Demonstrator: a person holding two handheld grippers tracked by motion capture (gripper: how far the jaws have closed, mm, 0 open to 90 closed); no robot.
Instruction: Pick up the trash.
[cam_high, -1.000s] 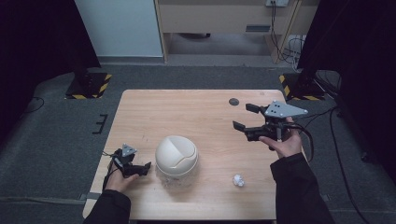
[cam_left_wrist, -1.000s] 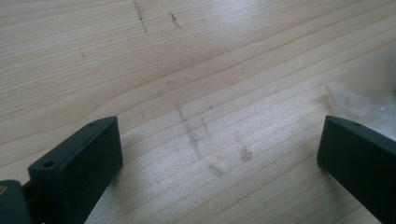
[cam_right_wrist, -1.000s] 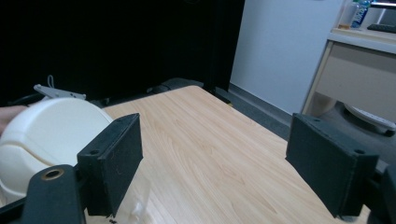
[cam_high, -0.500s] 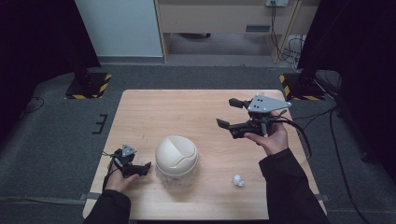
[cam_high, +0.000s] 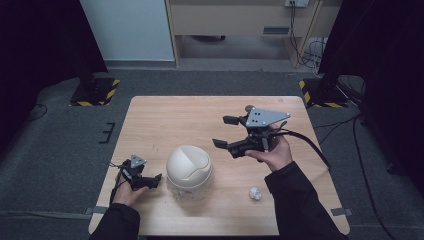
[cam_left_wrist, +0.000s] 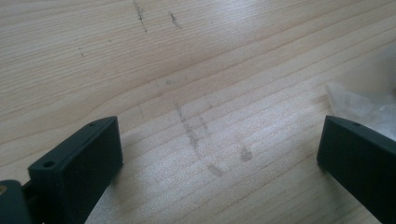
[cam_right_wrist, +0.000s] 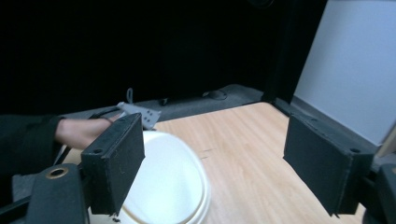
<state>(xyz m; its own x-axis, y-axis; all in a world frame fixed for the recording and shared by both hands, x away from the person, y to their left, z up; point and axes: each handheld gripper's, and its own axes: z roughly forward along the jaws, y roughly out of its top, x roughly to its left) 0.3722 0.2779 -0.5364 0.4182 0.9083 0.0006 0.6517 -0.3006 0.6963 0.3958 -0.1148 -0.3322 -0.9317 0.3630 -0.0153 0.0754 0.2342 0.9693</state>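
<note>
A white domed bin with a swing lid stands near the table's front middle, and clear plastic shows at its base. My left gripper rests low on the wood just left of the bin, open and holding nothing. In the left gripper view its jaws stand wide apart over bare wood, with clear plastic at the right. My right gripper hovers open to the right of the bin and a little behind it, pointing left. In the right gripper view its open jaws frame the bin.
A small crumpled white paper ball lies at the front right of the wooden table. A small dark object sits at the back right, next to the right gripper's grey plate. Dark floor surrounds the table.
My right gripper has moved left from the table's right edge toward the bin, staying open. The left gripper has not moved.
</note>
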